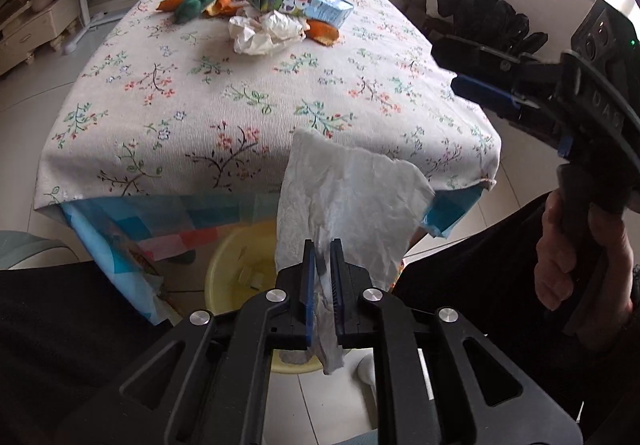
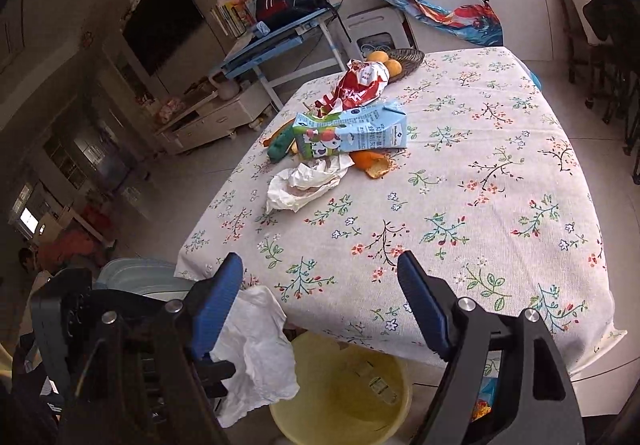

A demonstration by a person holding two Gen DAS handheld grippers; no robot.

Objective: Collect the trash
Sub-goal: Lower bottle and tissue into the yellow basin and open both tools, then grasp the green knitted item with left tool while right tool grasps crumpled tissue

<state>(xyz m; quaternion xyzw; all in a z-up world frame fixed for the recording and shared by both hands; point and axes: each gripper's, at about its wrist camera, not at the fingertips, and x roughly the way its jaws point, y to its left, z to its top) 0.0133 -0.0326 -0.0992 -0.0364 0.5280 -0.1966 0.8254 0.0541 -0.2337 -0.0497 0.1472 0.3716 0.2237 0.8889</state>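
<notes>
My left gripper (image 1: pixel 322 249) is shut on a white crumpled tissue (image 1: pixel 348 201) and holds it off the table's near edge, above a yellow bin (image 1: pixel 230 269) on the floor. In the right wrist view the tissue (image 2: pixel 256 349) hangs beside the yellow bin (image 2: pixel 344 397). My right gripper (image 2: pixel 320 265) is open and empty above the table's near edge; it also shows in the left wrist view (image 1: pixel 480 69) at the right. A trash pile lies at the table's far side: milk carton (image 2: pixel 356 129), red wrapper (image 2: pixel 360 85), crumpled paper (image 2: pixel 304 185), orange peel (image 2: pixel 374 165).
The table has a floral cloth (image 2: pixel 460 213). A basket with oranges (image 2: pixel 400 61) stands at its far edge. A green and orange plush toy (image 1: pixel 196 1) lies by the pile. A blue desk (image 2: pixel 280 41) and chairs (image 2: pixel 612 45) stand around the table.
</notes>
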